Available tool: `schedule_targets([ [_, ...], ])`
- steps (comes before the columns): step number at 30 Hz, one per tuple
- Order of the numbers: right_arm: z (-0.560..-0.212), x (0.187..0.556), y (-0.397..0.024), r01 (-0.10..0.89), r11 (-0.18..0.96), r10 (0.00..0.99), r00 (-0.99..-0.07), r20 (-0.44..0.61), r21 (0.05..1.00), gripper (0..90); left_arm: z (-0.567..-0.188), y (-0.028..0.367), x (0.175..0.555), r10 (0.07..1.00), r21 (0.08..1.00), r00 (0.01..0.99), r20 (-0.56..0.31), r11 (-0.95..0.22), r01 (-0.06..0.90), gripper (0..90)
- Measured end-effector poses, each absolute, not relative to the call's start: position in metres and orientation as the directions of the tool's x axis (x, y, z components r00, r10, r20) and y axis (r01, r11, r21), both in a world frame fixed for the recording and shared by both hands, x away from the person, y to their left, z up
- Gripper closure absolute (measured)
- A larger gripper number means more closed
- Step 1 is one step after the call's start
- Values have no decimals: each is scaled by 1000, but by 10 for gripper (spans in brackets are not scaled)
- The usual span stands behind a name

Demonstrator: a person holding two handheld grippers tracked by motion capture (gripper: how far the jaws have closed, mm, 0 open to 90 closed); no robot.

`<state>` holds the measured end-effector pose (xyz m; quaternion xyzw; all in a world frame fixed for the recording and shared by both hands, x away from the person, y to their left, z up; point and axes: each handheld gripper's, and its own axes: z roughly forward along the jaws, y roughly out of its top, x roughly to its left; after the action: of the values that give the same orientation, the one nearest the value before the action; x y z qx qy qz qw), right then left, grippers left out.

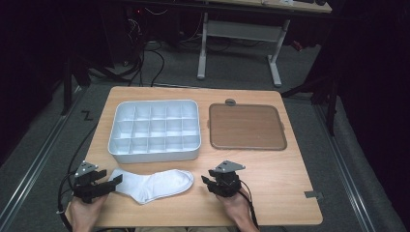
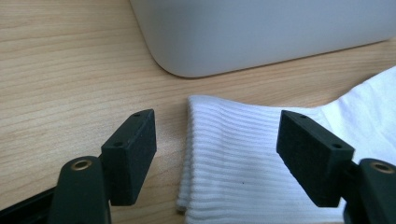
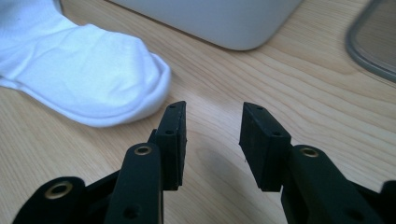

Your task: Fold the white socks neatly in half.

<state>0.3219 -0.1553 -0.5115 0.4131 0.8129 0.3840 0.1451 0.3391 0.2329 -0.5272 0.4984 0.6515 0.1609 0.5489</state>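
sock: white sock point(image 1: 153, 185) lies flat on my worktop point(image 1: 270, 193), front edge, just in front of the white compartment box point(image 1: 154, 129); cuff points left, toe right
left hand-held gripper: left hand-held gripper point(image 2: 217, 140) is spread wide, jaws either side of the ribbed cuff, pads not pressing it; in the high view it sits at the cuff end point(image 1: 113, 182)
right hand-held gripper: right hand-held gripper point(image 3: 212, 126) has jaws parted about halfway with bare wood between them; I see the sock toe point(image 3: 140, 79) just beside its left jaw, not touching
box: near corner shows in both gripper views, close behind the sock
tray: brown tray point(image 1: 246, 126) sits right of the box, apart from it
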Motion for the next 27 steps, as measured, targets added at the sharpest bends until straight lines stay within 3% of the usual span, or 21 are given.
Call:
schedule_targets([
  [11,-507,330,-122,531,384,743,-664,89,756,588,-531,232,337,847,776,92,-524,431,461,303],
  [27,-522,341,-107,574,403,753,-650,98,713,581,-537,235,338,853,772,60,-518,436,462,355],
])
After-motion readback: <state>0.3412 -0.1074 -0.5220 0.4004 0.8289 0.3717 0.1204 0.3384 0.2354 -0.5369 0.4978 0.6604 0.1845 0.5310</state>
